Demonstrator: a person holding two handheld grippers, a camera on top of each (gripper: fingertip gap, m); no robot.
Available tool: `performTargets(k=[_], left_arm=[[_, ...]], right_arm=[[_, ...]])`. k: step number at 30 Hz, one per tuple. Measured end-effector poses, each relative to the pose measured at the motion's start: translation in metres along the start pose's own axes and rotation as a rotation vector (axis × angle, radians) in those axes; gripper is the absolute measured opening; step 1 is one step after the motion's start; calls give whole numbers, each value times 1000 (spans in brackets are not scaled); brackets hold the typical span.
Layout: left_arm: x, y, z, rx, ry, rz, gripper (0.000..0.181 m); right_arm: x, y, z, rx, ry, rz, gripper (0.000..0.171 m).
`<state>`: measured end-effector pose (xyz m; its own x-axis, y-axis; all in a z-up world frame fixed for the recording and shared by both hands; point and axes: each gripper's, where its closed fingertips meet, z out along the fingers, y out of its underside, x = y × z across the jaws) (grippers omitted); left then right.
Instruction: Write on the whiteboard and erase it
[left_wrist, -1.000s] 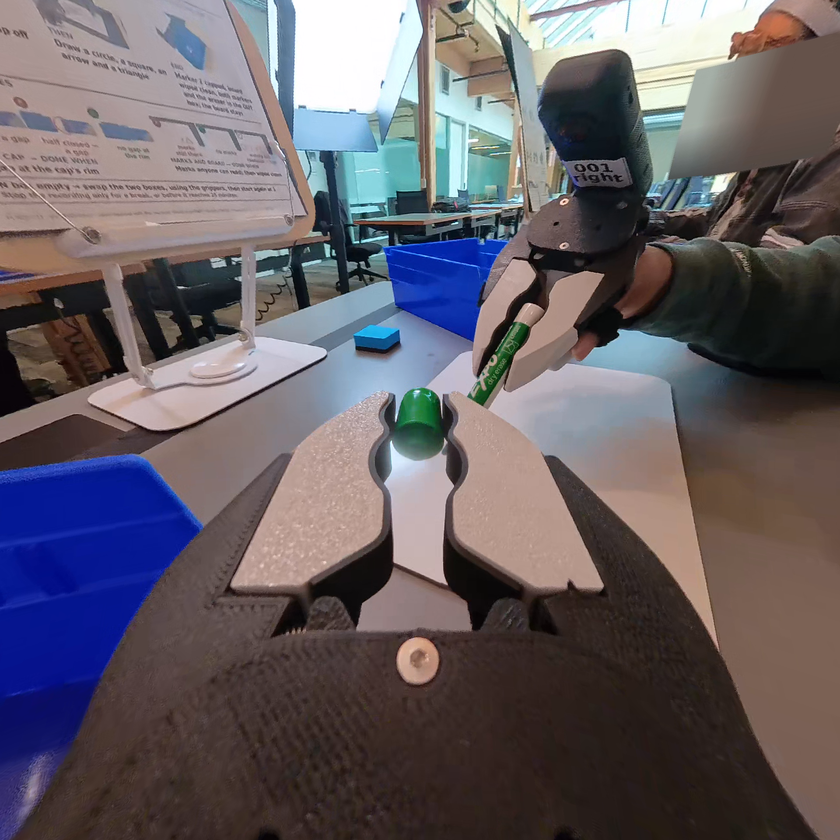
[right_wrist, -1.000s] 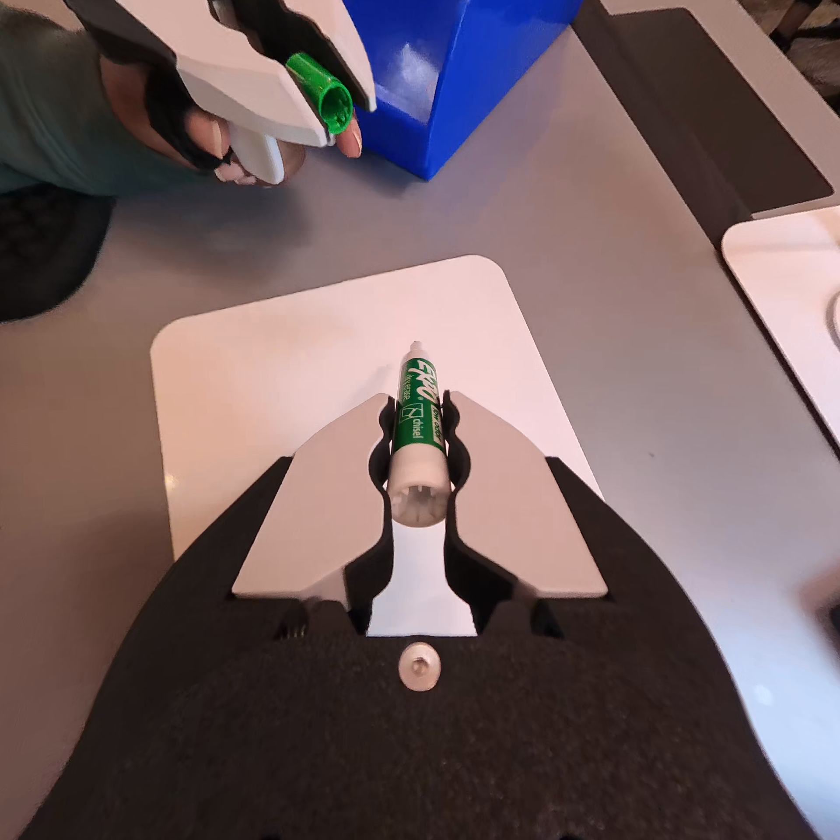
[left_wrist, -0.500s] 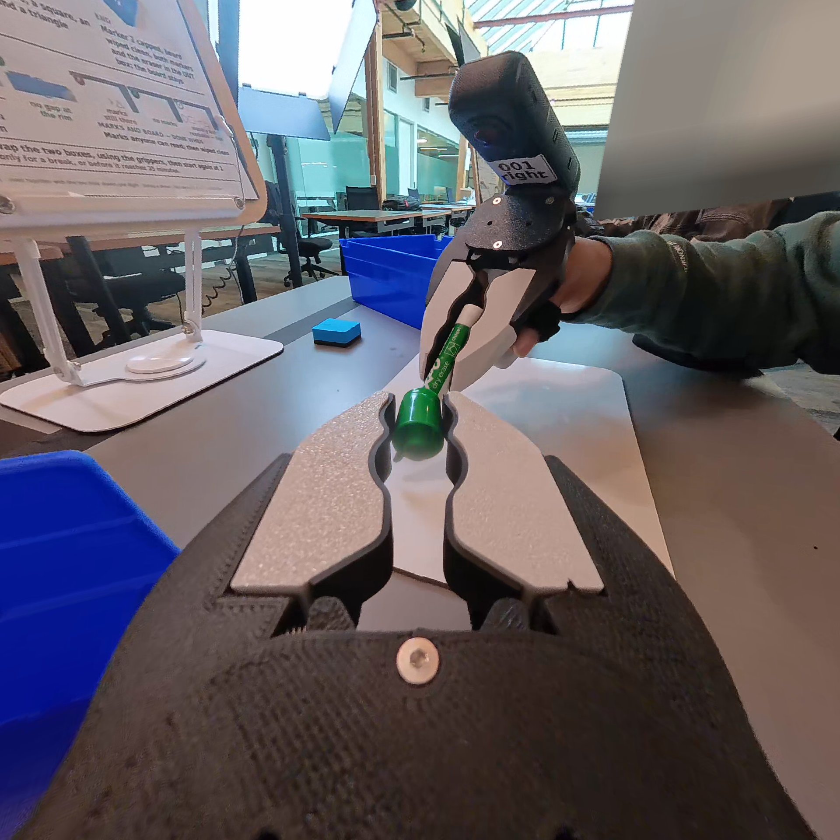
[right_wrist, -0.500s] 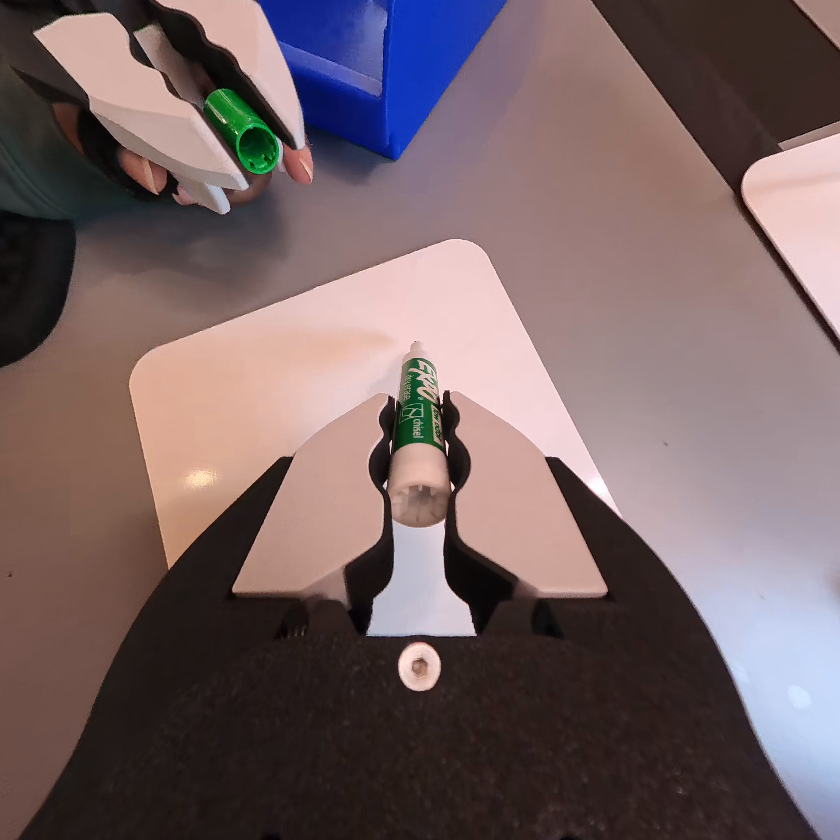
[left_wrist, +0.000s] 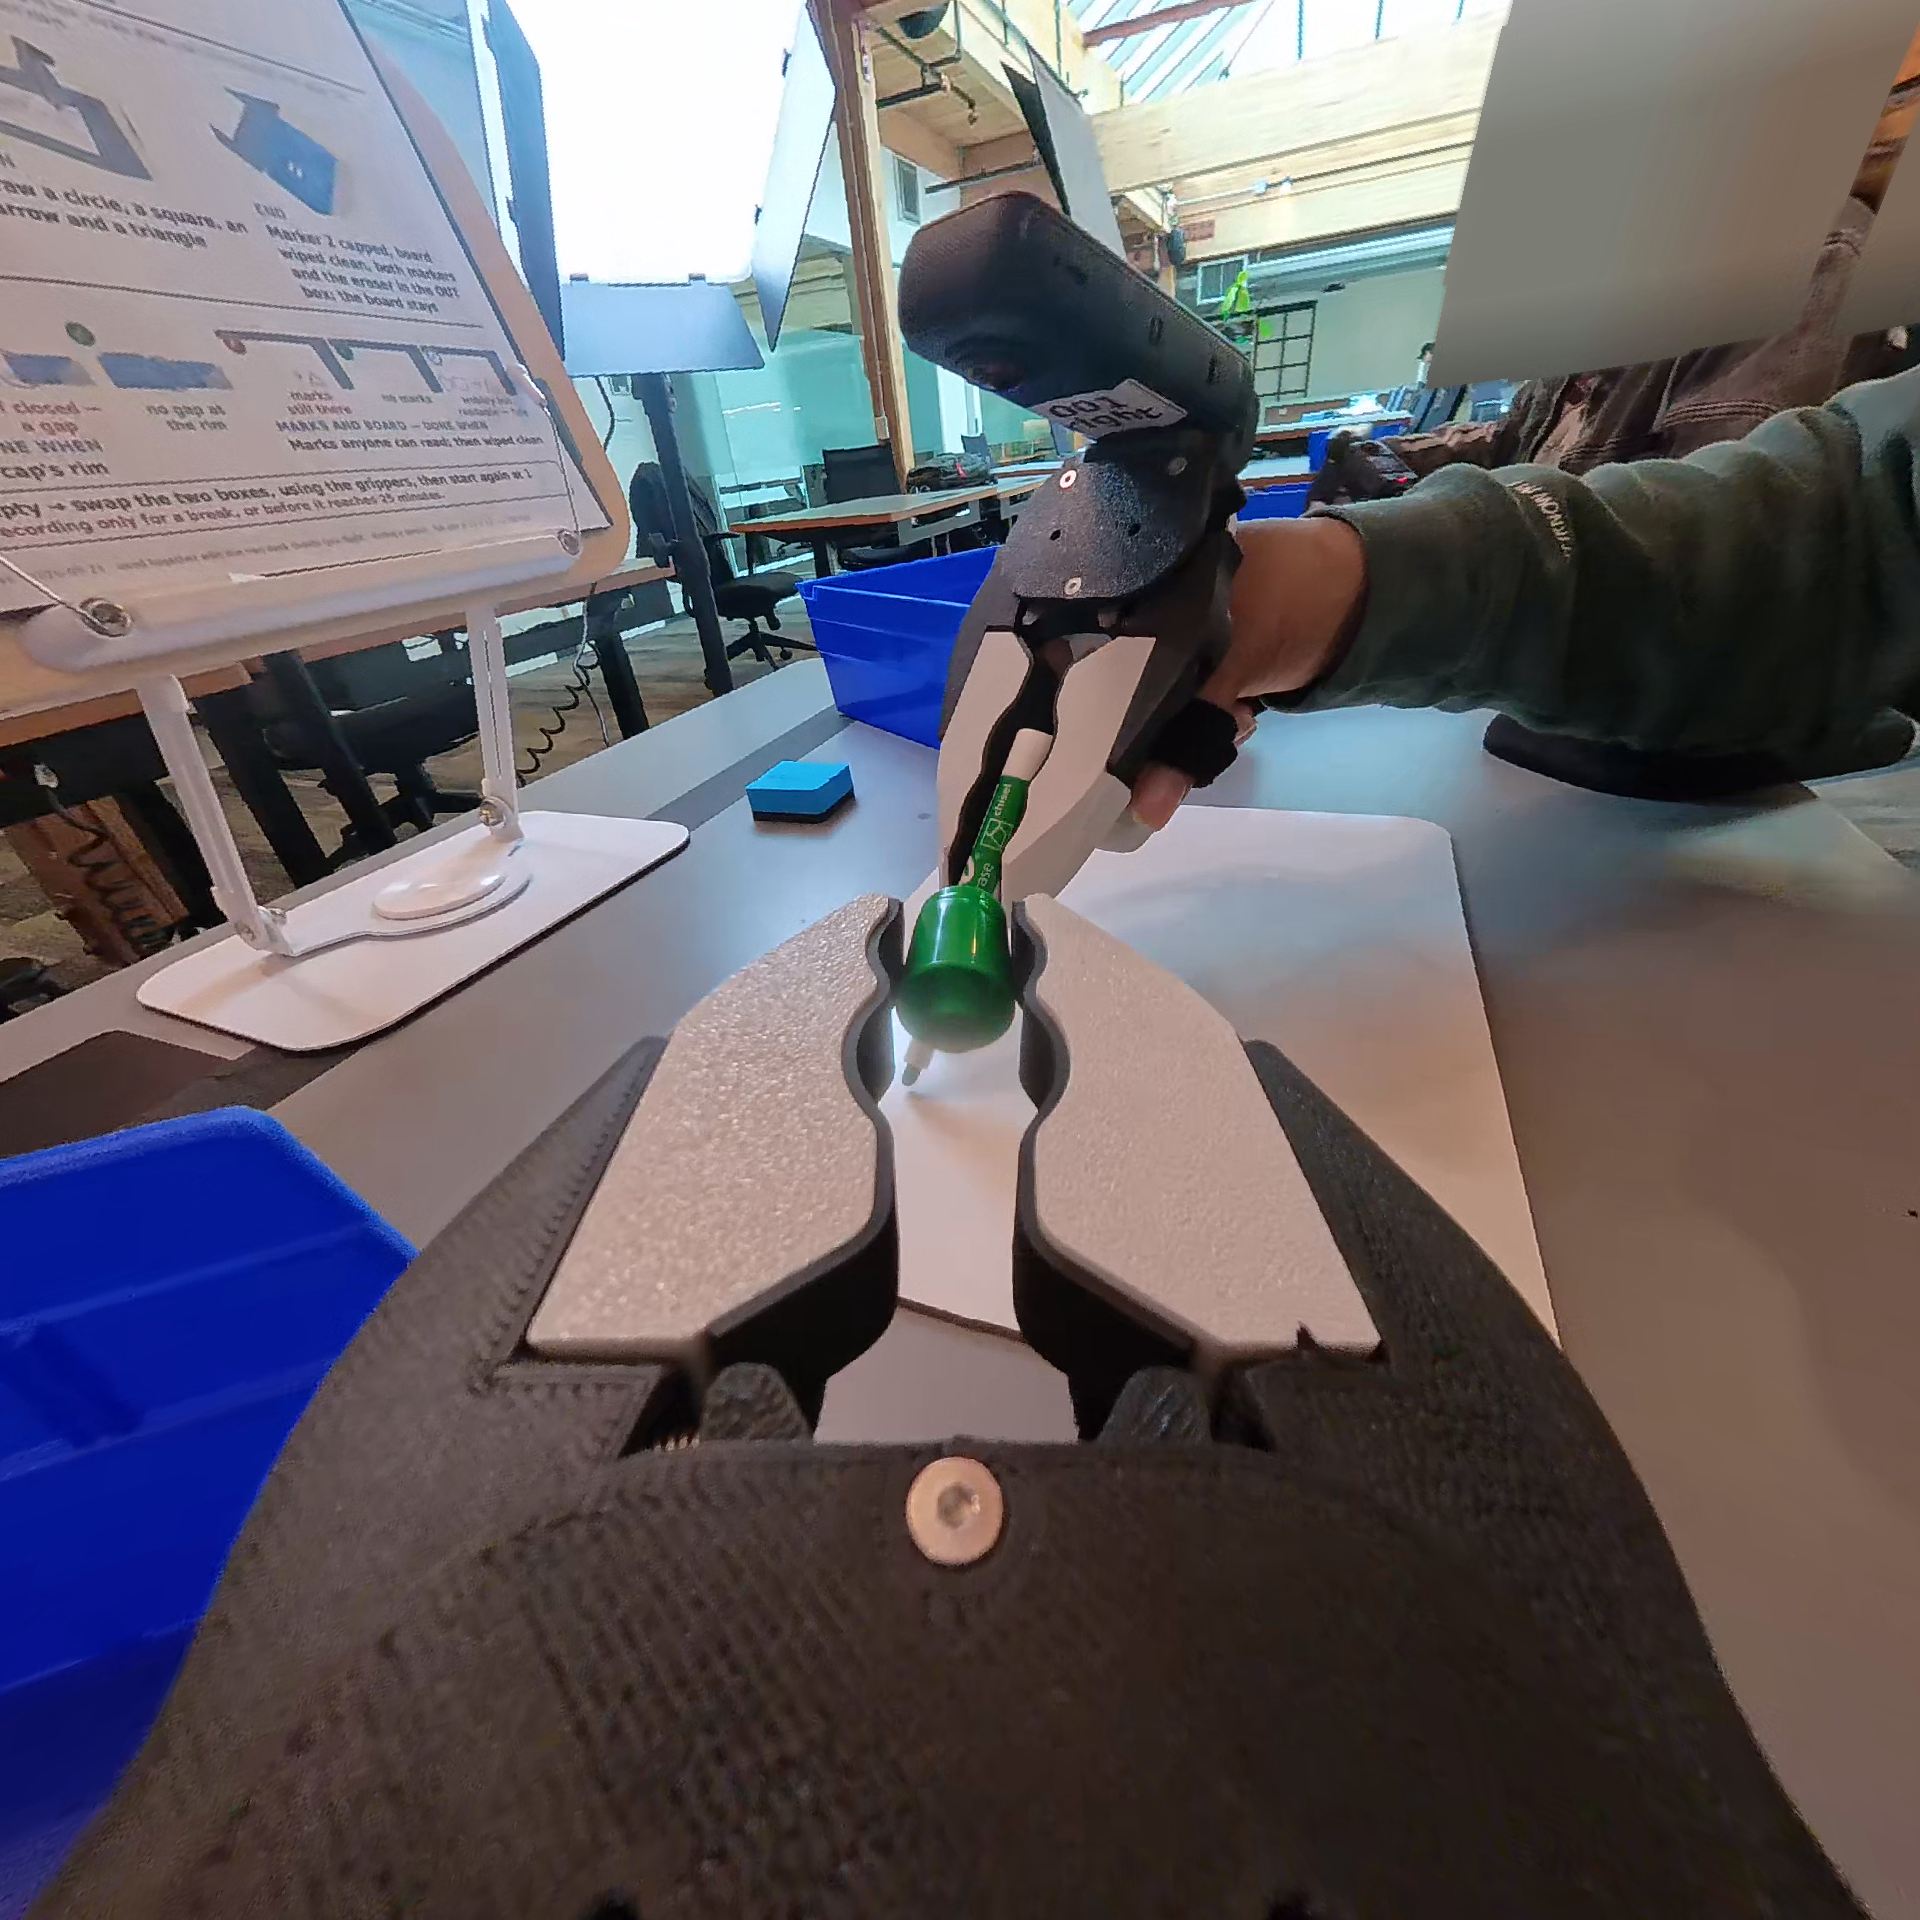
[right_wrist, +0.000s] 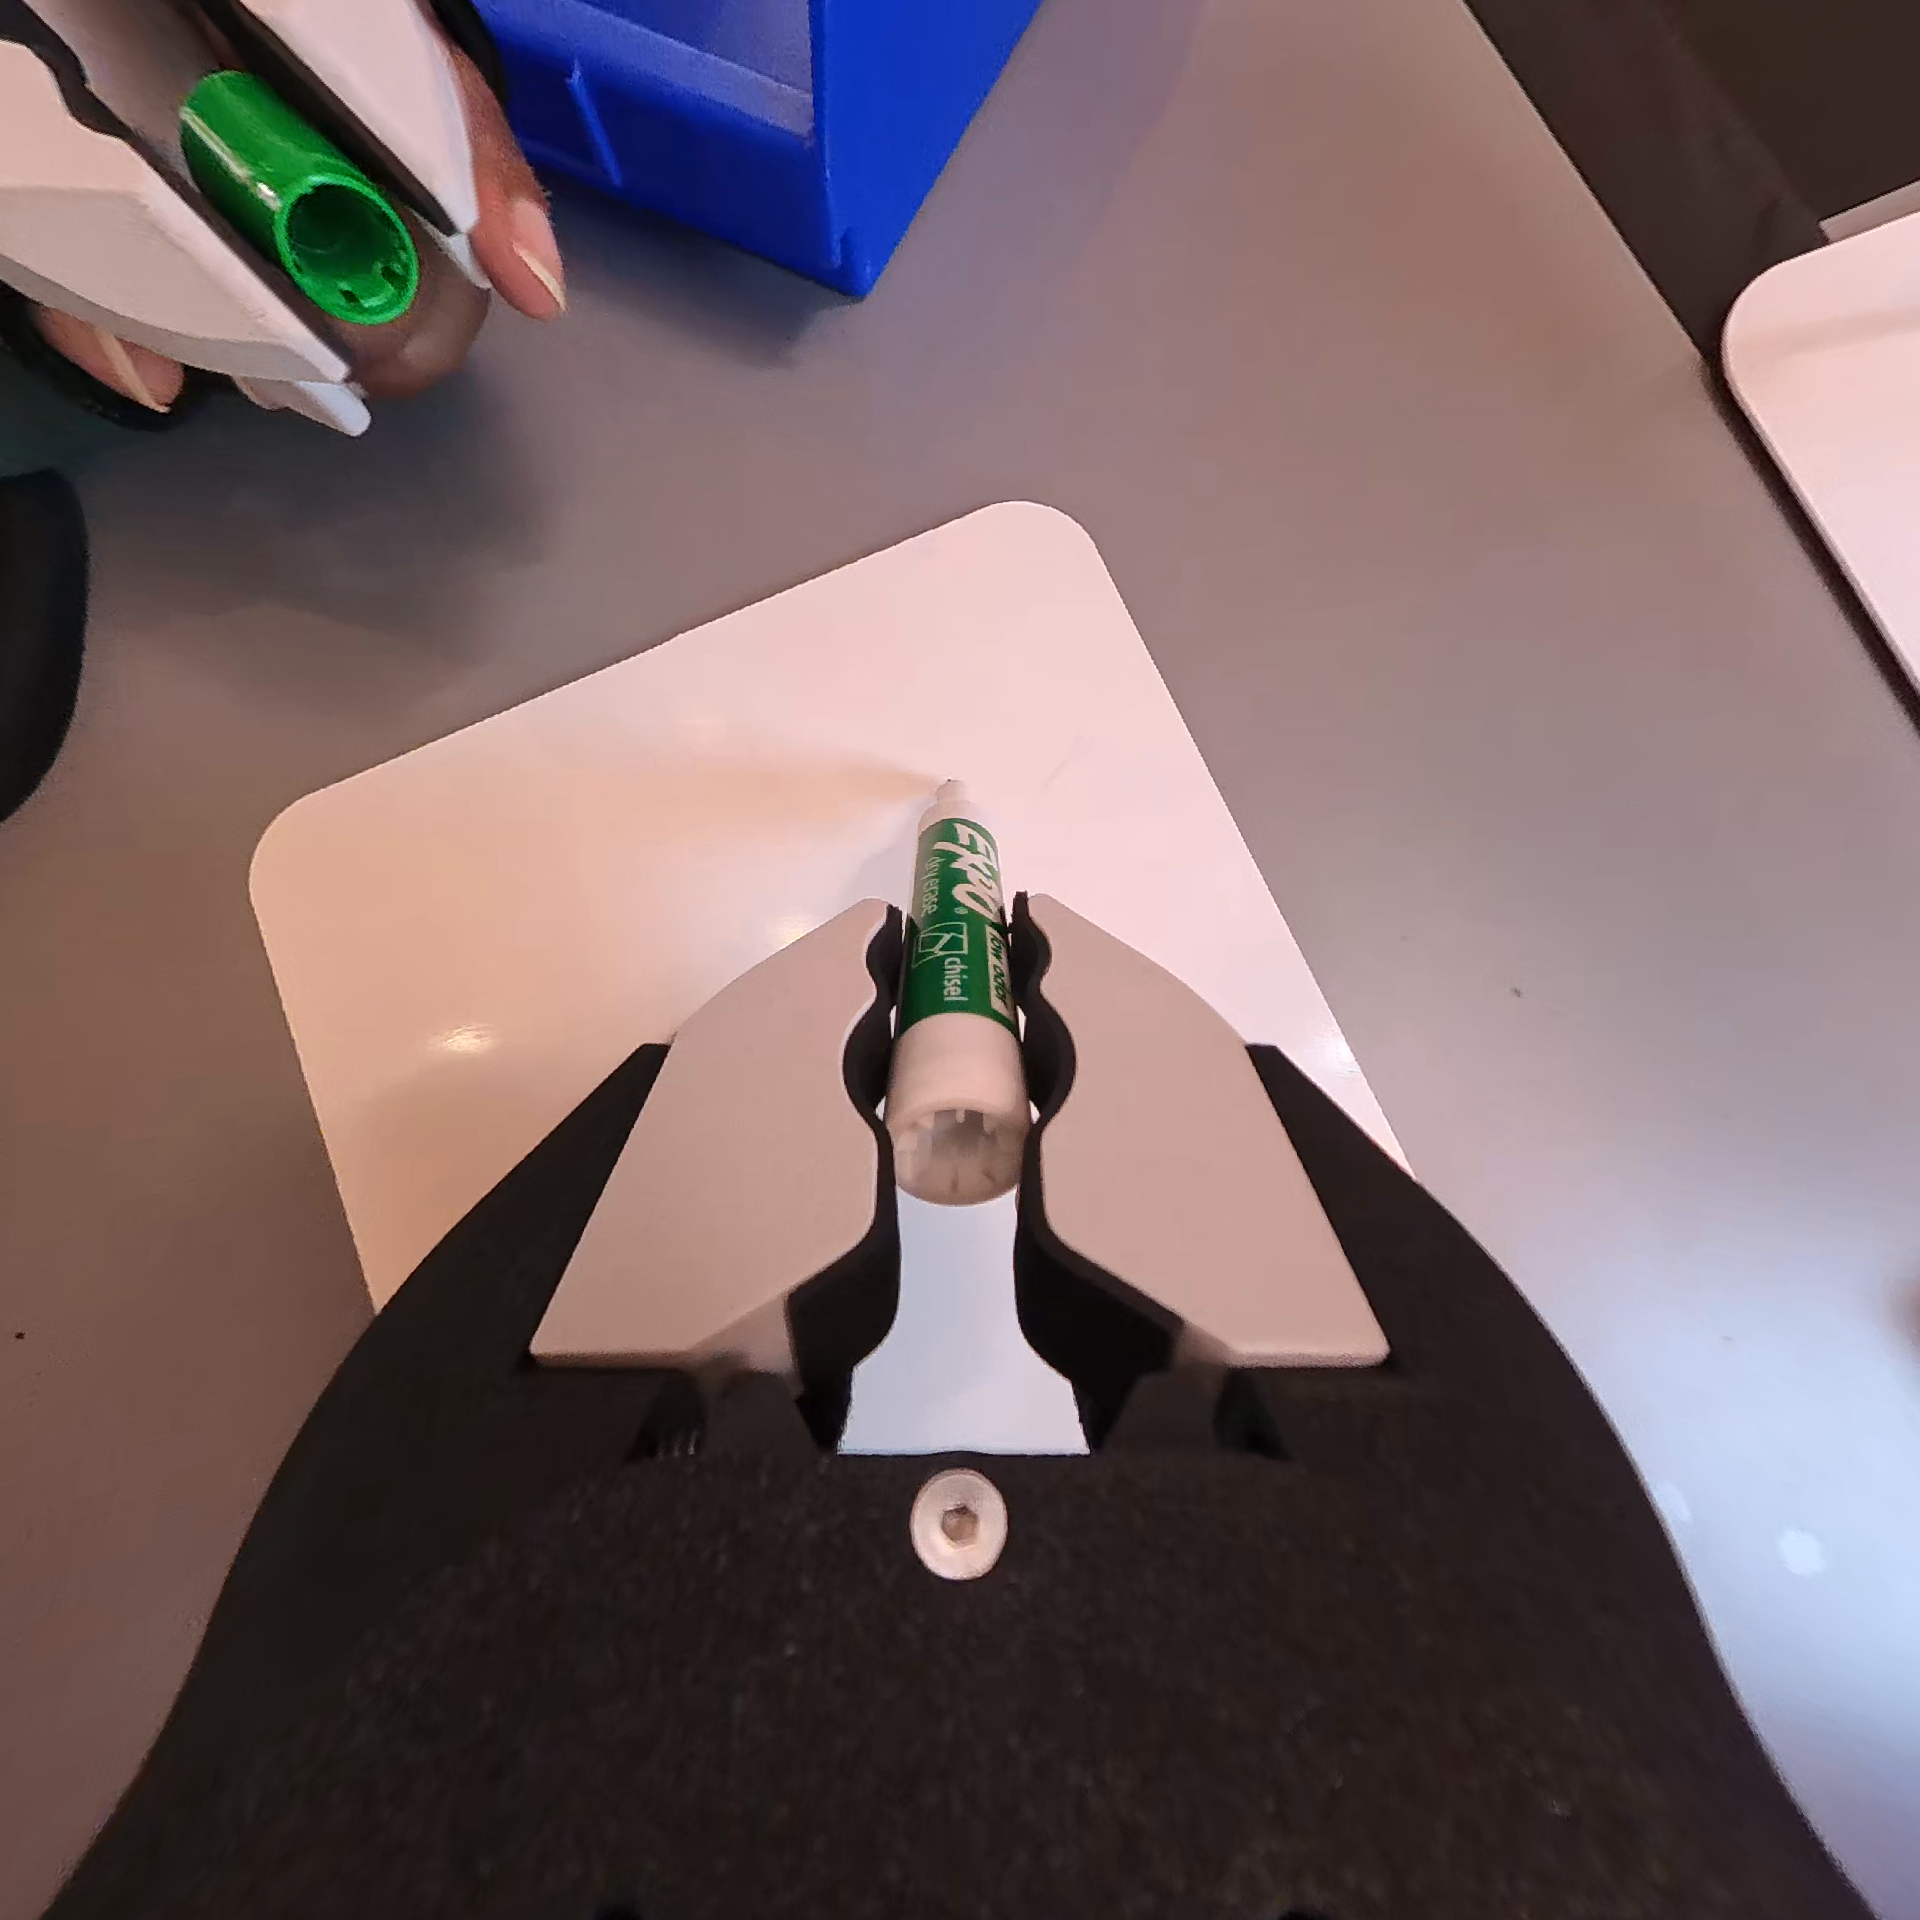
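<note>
My right gripper (right_wrist: 956, 906) is shut on an uncapped green dry-erase marker (right_wrist: 954, 956), tip pointing down and forward. The tip (right_wrist: 948, 792) is at or just above the white whiteboard (right_wrist: 623, 883), which lies flat on the grey table and shows no marks. My left gripper (left_wrist: 956, 916) is shut on the green marker cap (left_wrist: 956, 977), held above the board's near edge (left_wrist: 1299, 987). In the left wrist view the right gripper (left_wrist: 1000, 868) and marker (left_wrist: 997, 821) sit just behind the cap. In the right wrist view the left gripper (right_wrist: 405, 312) holds the cap (right_wrist: 312, 239) at top left.
A blue eraser block (left_wrist: 800, 790) lies on the table beyond the board. One blue bin (left_wrist: 156, 1351) stands at near left and another (left_wrist: 894, 644) at the back. A document stand on a white base (left_wrist: 416, 914) is at left; the base also shows in the right wrist view (right_wrist: 1849, 416). One gripper's finger ends stand about 12 centimeters off the other's.
The right gripper has come down and closer to the board, bringing the marker tip to its surface. The left gripper with the cap has shifted nearer the marker.
</note>
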<state>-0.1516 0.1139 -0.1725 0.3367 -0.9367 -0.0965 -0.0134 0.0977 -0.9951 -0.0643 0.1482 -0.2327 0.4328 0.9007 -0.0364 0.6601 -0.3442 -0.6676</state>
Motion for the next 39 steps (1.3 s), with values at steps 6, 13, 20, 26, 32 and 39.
performTargets(k=[6, 13, 20, 26, 32, 39], left_arm=[[2, 1, 1, -4, 10, 1, 19], [3, 1, 1, -5, 16, -4, 19], [3, 1, 1, -6, 21, -7, 19], [4, 1, 1, -6, 23, -8, 19], [3, 0, 1, -4, 22, -13, 19], [3, 1, 1, -7, 25, -12, 20]], right_arm=[[4, 1, 3, -15, 0, 8, 20], [4, -2, 9, -27, -6, 1, 20], [-2, -10, 18, -26, -26, -16, 20], [-13, -17, 25, -27, -56, -42, 20], [-31, -18, 27, -31, -99, -73, 20], [-53, -10, 20, -46, -136, -111, 20]])
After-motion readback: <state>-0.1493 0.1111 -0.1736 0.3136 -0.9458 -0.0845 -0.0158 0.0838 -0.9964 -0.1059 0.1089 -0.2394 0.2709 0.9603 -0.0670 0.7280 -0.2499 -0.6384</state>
